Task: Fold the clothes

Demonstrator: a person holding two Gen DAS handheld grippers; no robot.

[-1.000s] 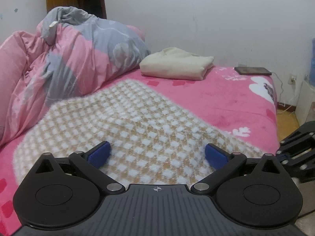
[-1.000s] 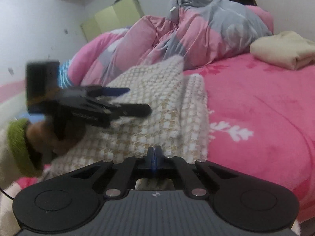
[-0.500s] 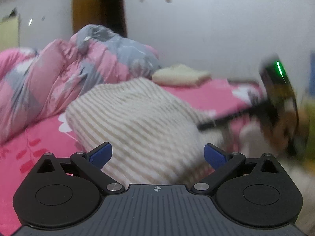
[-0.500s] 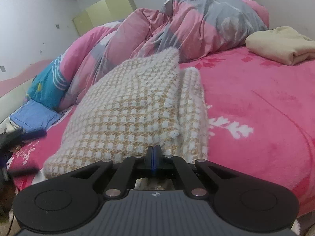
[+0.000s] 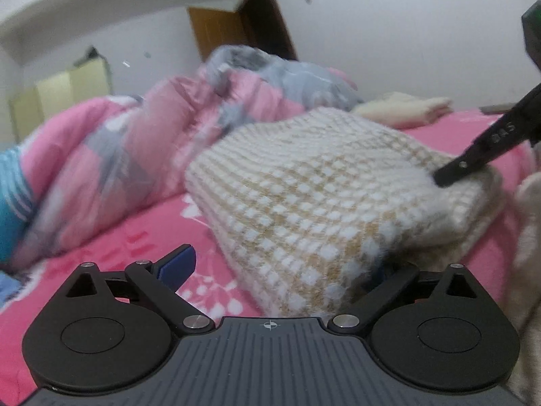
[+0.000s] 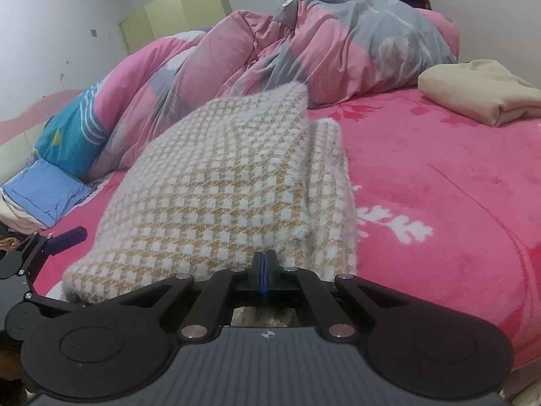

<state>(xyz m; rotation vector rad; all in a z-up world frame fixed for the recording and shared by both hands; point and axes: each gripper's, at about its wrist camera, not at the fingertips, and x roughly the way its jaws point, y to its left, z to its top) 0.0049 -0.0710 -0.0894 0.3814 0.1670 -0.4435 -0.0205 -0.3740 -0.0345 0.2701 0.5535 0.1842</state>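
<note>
A fuzzy tan-and-white checked sweater [image 6: 216, 182] lies folded on the pink bed, its near edge raised. My right gripper [image 6: 264, 270] is shut on that near edge, at the right-hand corner, and shows as a dark finger [image 5: 473, 162] in the left wrist view. My left gripper [image 5: 277, 270] is open at the sweater's [image 5: 314, 203] other near corner. The fabric sits between its fingers and hides the right pad; the left blue pad [image 5: 177, 264] is bare. From the right wrist view the left gripper [image 6: 50, 240] shows at the far left edge.
A bunched pink-and-grey duvet [image 6: 304, 44] fills the back of the bed. A folded cream garment [image 6: 480, 94] lies at the back right. Blue pillows [image 6: 50, 193] are at the left. Open pink sheet [image 6: 439, 186] lies right of the sweater.
My left gripper swung from in front of the sweater round to its left corner, staying open. The right gripper stayed shut, and the sweater's near edge is bunched up higher.
</note>
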